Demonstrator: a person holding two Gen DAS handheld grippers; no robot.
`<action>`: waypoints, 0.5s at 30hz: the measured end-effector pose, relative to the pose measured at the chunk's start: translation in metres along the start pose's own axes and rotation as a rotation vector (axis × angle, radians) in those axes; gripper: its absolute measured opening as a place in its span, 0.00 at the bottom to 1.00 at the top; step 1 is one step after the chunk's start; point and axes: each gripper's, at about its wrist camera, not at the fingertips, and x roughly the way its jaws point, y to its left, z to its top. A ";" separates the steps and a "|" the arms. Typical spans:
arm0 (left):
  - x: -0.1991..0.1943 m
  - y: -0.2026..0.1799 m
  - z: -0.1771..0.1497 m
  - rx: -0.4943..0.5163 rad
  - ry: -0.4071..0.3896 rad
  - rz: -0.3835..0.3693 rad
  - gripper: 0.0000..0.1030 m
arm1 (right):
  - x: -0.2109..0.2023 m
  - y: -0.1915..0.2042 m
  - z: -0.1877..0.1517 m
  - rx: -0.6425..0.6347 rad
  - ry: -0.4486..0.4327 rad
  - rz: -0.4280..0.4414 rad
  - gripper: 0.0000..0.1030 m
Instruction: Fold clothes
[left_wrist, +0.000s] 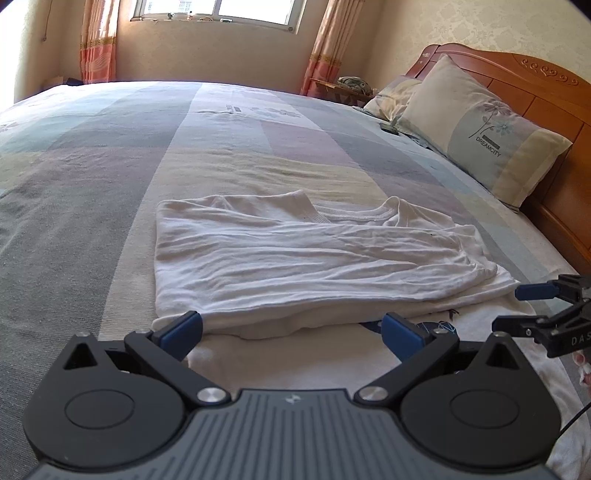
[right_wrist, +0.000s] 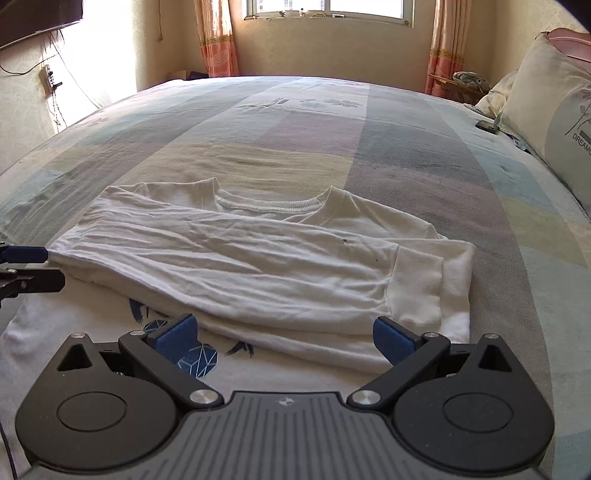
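Observation:
A white long-sleeved shirt (left_wrist: 295, 258) (right_wrist: 240, 258) lies on the bed with its sleeves folded across its chest and its collar toward the window. A blue printed pattern (right_wrist: 199, 360) shows on its lower part. My left gripper (left_wrist: 291, 328) hovers open over the shirt's near edge, its blue pads (left_wrist: 183, 328) spread wide with nothing between them. My right gripper (right_wrist: 282, 338) is open too, at the near right part of the shirt, by the folded cuff (right_wrist: 417, 284). Each gripper shows at the side of the other's view: right gripper (left_wrist: 524, 306), left gripper (right_wrist: 44, 267).
The bed (left_wrist: 258, 147) has a pastel patchwork cover. Pillows (left_wrist: 480, 129) lean on a wooden headboard (left_wrist: 546, 85) at the right, with a small dark object (right_wrist: 487, 125) beside them. A window and orange curtains (right_wrist: 218, 37) stand behind. Cables hang on the left wall (right_wrist: 51, 85).

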 end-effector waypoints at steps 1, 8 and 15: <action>0.000 -0.003 0.000 0.008 0.003 -0.003 0.99 | -0.008 0.002 -0.010 -0.001 0.021 -0.005 1.00; -0.007 -0.032 -0.002 0.091 0.002 -0.039 0.99 | -0.051 0.010 -0.101 0.069 0.140 -0.083 1.00; -0.027 -0.063 -0.007 0.178 -0.025 -0.094 0.99 | -0.110 0.014 -0.144 0.177 0.082 -0.130 1.00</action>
